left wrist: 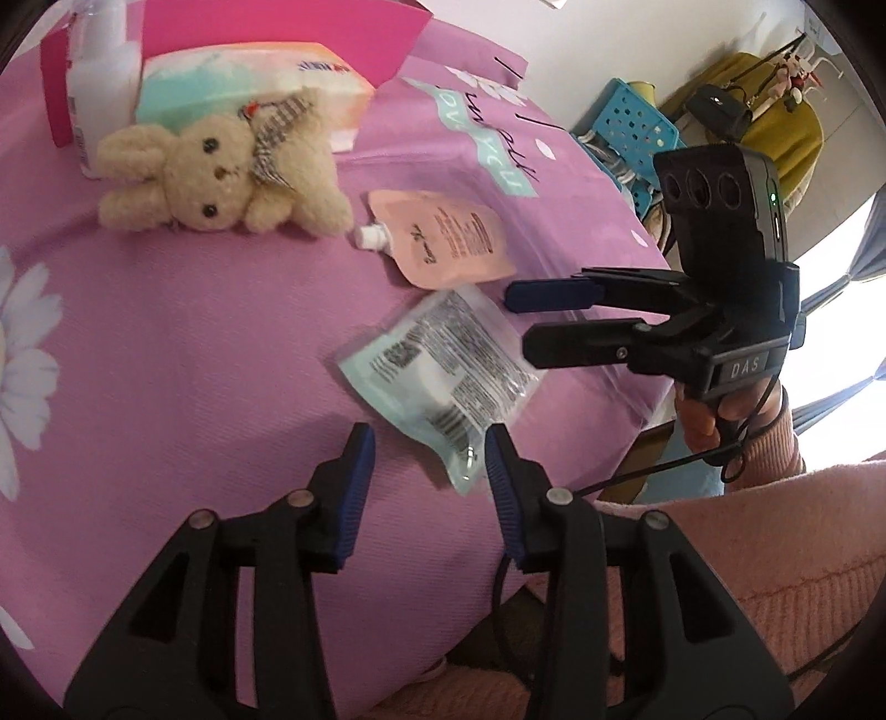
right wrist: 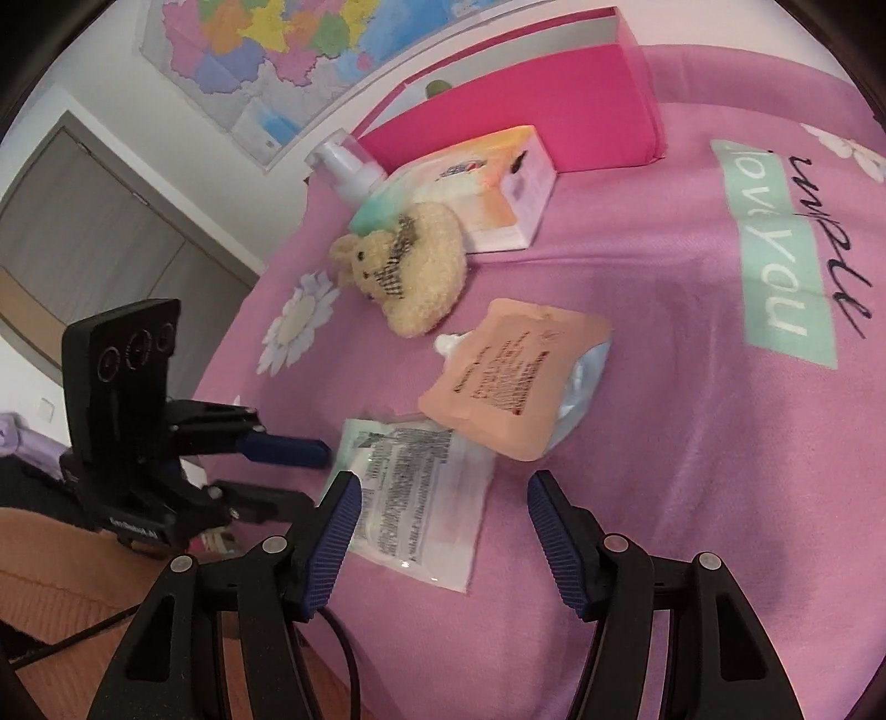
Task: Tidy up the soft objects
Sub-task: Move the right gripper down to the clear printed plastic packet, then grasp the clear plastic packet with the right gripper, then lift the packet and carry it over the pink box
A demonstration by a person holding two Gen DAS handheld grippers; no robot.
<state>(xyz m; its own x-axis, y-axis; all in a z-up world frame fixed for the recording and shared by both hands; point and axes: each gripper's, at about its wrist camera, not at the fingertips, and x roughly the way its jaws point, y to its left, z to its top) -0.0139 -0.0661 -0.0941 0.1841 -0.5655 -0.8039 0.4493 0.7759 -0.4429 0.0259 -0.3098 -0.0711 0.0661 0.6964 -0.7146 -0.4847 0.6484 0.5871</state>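
Note:
A cream plush bunny (left wrist: pixel 221 177) lies on the pink cloth (left wrist: pixel 166 360); it also shows in the right wrist view (right wrist: pixel 404 271). A peach spouted pouch (left wrist: pixel 448 238) (right wrist: pixel 509 382) lies beside it. A pale green sachet (left wrist: pixel 443 376) (right wrist: pixel 415 493) lies nearest me. My left gripper (left wrist: pixel 432 454) is open and empty just short of the sachet; it also shows in the right wrist view (right wrist: pixel 310 471). My right gripper (right wrist: pixel 437 504) is open and empty over the sachet's near edge; it also shows in the left wrist view (left wrist: pixel 518 315).
A tissue pack (left wrist: pixel 249 77) (right wrist: pixel 487 183), a white pump bottle (left wrist: pixel 105 83) (right wrist: pixel 349 171) and a pink open box (left wrist: pixel 277 33) (right wrist: pixel 526 116) stand at the back. A blue perforated basket (left wrist: pixel 637 122) sits past the table edge. My pink sleeve (left wrist: pixel 775 554) is low right.

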